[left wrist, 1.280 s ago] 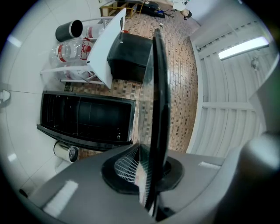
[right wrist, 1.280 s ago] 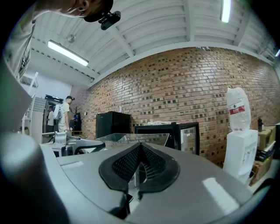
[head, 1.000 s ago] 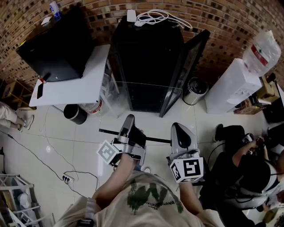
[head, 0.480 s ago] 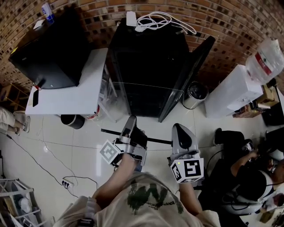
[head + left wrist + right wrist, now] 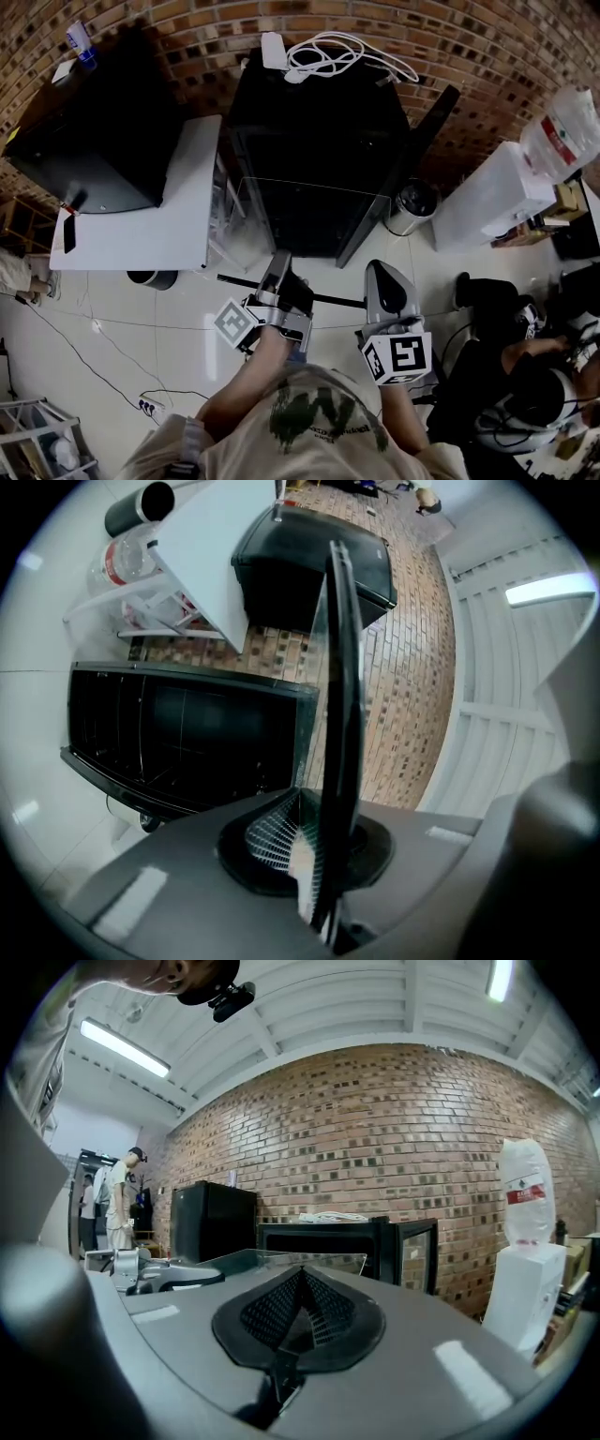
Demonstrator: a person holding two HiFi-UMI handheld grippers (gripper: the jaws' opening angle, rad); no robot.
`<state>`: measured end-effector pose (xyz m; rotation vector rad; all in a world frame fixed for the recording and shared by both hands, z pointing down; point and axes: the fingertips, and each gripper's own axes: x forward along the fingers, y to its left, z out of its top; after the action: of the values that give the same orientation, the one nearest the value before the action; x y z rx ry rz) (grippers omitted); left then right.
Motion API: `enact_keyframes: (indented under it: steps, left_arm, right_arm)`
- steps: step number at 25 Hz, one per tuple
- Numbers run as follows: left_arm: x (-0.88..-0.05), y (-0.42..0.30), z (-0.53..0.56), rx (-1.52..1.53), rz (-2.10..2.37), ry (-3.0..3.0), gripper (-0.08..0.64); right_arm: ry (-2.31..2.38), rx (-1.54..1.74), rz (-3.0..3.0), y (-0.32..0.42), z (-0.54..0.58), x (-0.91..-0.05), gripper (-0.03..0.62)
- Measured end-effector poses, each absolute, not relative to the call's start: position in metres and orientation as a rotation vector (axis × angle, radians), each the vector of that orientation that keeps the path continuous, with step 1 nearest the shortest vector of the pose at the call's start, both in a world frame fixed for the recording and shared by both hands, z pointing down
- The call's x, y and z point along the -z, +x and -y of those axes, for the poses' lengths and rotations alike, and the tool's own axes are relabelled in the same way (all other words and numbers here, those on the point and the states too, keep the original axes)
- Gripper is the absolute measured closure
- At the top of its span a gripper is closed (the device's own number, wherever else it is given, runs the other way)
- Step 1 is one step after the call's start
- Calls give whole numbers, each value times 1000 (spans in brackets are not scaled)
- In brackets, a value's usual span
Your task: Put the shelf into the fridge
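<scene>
head view: the flat clear glass shelf (image 5: 314, 234) sits level just in front of the open black fridge (image 5: 319, 112), long side across its mouth. the left claw (image 5: 277, 267) pinches the near edge; the right claw (image 5: 382, 277) is closed tight beside it, seemingly empty

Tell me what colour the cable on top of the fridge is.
White. The cable lies looped on the black fridge; it shows best in the head view.

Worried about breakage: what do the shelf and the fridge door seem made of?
Shelf: clear glossy pane, glass or perhaps acrylic; the floor shows through it, and a dark strip edges its near side.
Fridge door: dark frame round a see-through pane, probably glass; brick wall shows through.
</scene>
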<state>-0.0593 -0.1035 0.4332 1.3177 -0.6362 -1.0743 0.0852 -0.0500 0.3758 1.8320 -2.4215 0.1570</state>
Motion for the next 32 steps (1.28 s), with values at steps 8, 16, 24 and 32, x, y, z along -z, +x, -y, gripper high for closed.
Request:
enact_keyframes:
  steps: [8, 16, 24, 32]
  left_arm:
    - [-438, -63, 133, 1037, 598, 1320, 547]
    - [-444, -60, 147, 1003, 563, 1318, 548]
    - [-450, -56, 157, 995, 567, 1316, 546]
    - [-462, -45, 175, 1018, 581, 1311, 546]
  right_arm:
    - [1880, -145, 2366, 78, 76, -377, 592]
    - [1916, -144, 2319, 78, 86, -381, 592]
    - [1919, -136, 2309, 84, 96, -382, 592]
    - [1866, -142, 2332, 94, 113, -388, 592]
